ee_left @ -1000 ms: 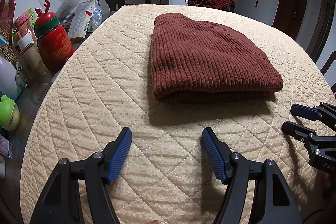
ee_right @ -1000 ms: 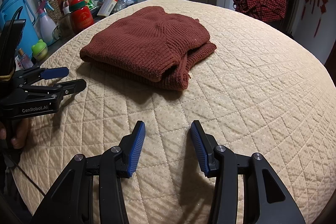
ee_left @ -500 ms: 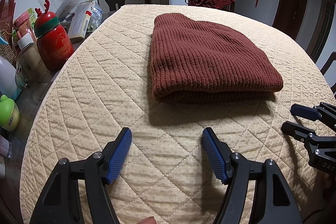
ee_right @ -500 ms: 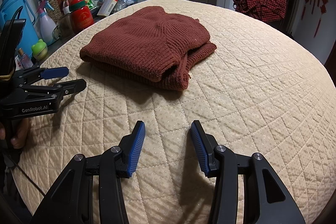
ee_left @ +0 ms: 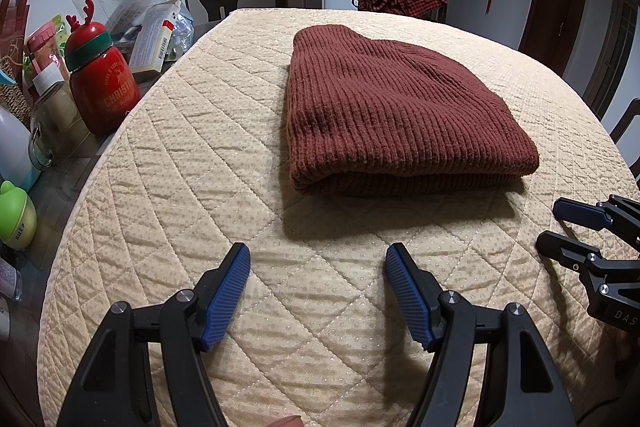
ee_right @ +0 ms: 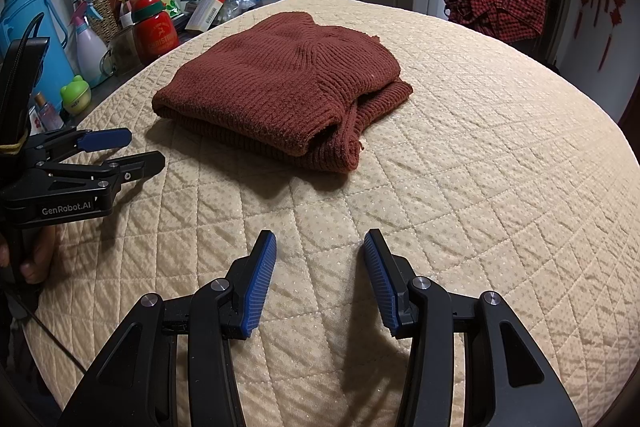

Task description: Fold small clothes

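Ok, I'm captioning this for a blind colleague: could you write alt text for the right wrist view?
A folded rust-brown knit sweater lies on a quilted beige table cover, with the open right gripper empty in the foreground. The left gripper, also open, sits at the left edge near cluttered bottles.

Ribbed matt knit sweater (ee_left: 396, 115) on quilted, dotted cloth table cover (ee_left: 168, 163); ridged blue rubbery fingers (ee_left: 226, 301).

Left gripper (ee_left: 318, 269): black plastic arms, blue ribbed pads, silver screws at the pivots. Right gripper (ee_right: 319, 254): same build. At left edge of the right wrist view, black body with white "GenRobot.AI" lettering, black cable lower left, yellow band on the handle.
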`<action>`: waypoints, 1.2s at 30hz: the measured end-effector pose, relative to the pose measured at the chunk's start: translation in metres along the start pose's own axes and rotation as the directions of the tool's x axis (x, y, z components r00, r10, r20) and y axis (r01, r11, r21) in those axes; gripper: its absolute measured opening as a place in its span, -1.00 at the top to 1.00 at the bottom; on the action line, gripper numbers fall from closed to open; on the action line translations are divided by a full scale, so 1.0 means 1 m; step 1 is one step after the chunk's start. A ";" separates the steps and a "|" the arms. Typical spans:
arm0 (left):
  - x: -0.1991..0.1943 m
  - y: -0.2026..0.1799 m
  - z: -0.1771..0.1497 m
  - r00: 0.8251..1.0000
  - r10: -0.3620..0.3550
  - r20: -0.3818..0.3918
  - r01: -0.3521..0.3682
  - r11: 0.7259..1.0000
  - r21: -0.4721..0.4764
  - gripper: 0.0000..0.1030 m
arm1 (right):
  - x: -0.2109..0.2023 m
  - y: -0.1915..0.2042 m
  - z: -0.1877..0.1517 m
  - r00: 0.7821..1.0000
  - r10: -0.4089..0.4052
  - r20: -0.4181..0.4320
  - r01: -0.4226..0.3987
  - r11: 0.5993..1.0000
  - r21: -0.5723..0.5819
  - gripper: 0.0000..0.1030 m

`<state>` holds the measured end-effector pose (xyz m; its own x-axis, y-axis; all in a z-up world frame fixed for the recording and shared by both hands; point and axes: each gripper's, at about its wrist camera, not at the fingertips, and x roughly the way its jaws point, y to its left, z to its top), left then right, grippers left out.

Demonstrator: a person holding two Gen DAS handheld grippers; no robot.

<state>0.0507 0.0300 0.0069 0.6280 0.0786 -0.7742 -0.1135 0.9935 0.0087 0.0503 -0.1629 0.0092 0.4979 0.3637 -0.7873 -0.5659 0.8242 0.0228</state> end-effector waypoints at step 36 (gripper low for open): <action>0.000 0.000 0.000 1.000 0.001 0.000 -0.001 1.000 0.001 -0.42 | 0.002 0.006 0.001 1.000 0.010 -0.001 -0.010 1.000 -0.005 0.02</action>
<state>0.0507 0.0298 0.0070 0.6279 0.0792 -0.7742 -0.1135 0.9935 0.0096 0.0484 -0.1569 0.0086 0.4916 0.3712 -0.7877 -0.5740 0.8184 0.0274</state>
